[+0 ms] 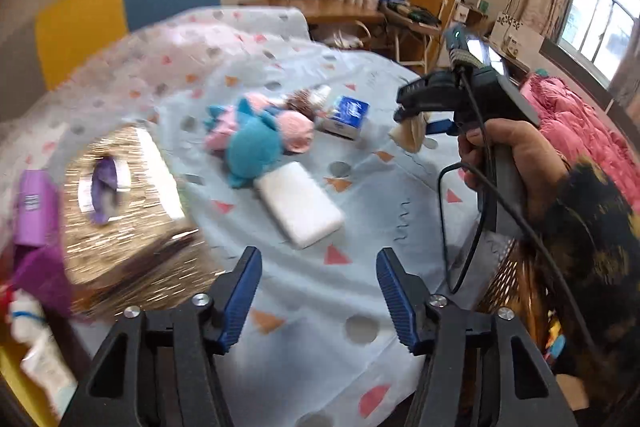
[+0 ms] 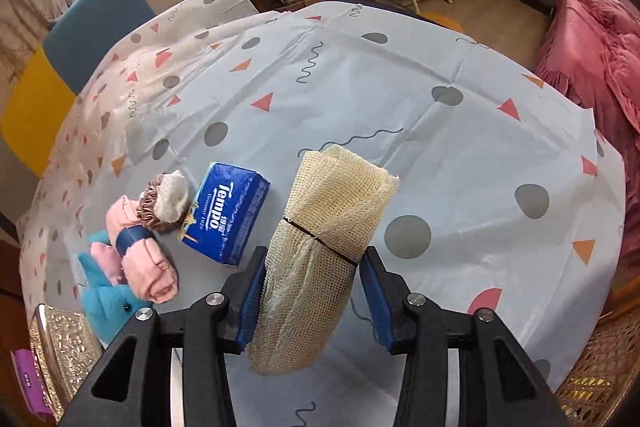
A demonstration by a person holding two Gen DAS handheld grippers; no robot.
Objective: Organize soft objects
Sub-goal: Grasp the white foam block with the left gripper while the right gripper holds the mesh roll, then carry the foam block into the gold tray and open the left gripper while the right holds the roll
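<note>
In the right wrist view, my right gripper (image 2: 312, 301) is shut on a cream mesh cloth roll (image 2: 328, 219) tied with a black band and held above the patterned tablecloth (image 2: 440, 155). The left wrist view shows that gripper (image 1: 408, 103) from the side, with the roll (image 1: 410, 137) hanging below it. My left gripper (image 1: 318, 301) is open over the cloth with nothing between its blue pads. Ahead of it lie a white soft block (image 1: 300, 205), a blue plush toy (image 1: 252, 143), a pink rolled towel (image 1: 298, 131) and a blue tissue pack (image 1: 346, 115).
A gold patterned box (image 1: 120, 203) and a purple pack (image 1: 32, 203) sit at the left, blurred. A wicker basket (image 2: 588, 383) stands at the table's near right edge. A brown and white fabric ball (image 2: 164, 203) lies by the tissue pack (image 2: 226, 213). A person's hand (image 1: 504, 155) holds the right gripper.
</note>
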